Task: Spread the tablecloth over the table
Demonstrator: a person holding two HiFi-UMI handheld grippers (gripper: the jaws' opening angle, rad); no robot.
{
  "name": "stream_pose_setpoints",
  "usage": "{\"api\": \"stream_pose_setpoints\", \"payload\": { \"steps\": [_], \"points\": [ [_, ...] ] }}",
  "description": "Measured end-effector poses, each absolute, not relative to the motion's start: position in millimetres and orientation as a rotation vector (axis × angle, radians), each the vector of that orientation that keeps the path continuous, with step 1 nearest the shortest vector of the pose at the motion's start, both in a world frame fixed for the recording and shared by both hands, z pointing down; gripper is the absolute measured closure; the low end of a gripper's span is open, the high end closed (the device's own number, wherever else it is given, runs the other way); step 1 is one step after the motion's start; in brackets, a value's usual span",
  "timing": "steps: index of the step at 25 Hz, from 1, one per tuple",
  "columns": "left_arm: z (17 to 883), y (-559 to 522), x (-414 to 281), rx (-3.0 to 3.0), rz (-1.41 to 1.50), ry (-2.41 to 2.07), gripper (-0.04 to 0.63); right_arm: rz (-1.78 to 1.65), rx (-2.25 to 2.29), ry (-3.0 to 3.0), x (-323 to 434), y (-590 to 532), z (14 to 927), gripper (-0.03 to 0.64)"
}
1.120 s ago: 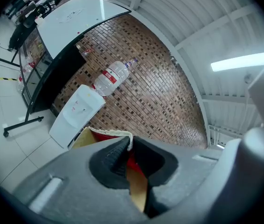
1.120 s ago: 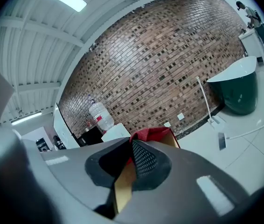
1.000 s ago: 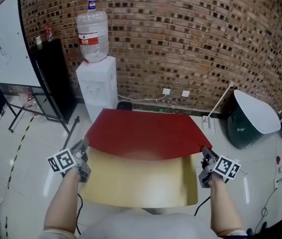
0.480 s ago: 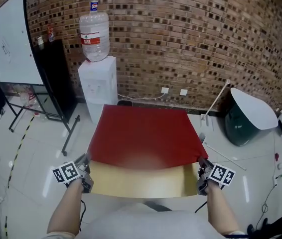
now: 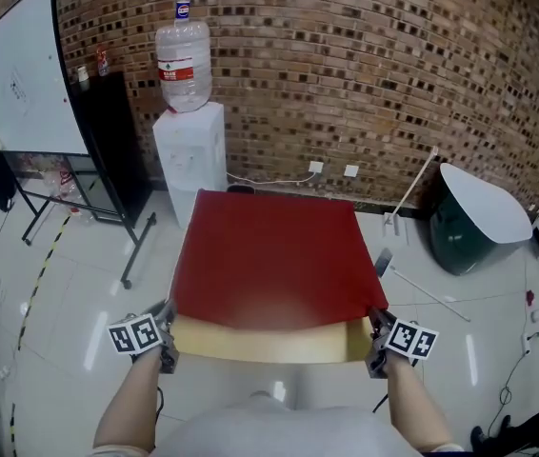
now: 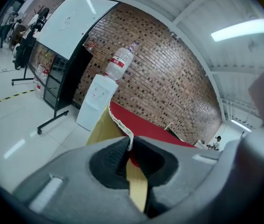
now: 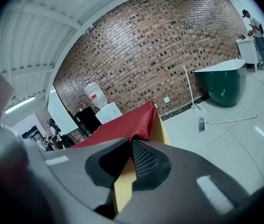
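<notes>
**Grip state.** The left hand-held gripper (image 5: 167, 333) has its jaws clamped on the near left corner of the tablecloth (image 5: 269, 255). The white hem and the yellow backing pass between its pads. The right hand-held gripper (image 5: 372, 336) is likewise pinched down on the near right corner, with the red face bunched at its jaw tips.

**Location.** From both hand-held grippers the cloth runs out ahead, flat and red face up, toward the brick wall (image 5: 346, 74). A yellow band of backing sags along the near edge between the two. The surface beneath does not show in any view.

**Handling, as judged.**
- The cloth looks thin, soft and light. It droops wherever it is unsupported and creases at each pinch, so it carries no stiffness of its own.
- It does not look fragile. The backing appears smoother than the face and could creep through the pads under a sharp tug.
- The best hold is at the corners, on the stitched hem, where the material is thickest.
- The two holds should be kept level and well apart — an uneven pull would likely skew the cloth.
</notes>
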State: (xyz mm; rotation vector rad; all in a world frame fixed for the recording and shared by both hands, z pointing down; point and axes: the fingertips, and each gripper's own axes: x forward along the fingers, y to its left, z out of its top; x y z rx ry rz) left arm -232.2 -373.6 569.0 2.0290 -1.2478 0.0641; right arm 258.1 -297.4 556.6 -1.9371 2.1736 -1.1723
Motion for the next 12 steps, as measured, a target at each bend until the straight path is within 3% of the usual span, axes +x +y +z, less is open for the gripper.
{"api": "stream_pose_setpoints", "payload": {
  "steps": [12],
  "points": [
    [602,-319,-257,1.946,0.138,-1.34,0.569,-1.252,-1.968,2.16,252,-227,597,0.611]
  ]
}}
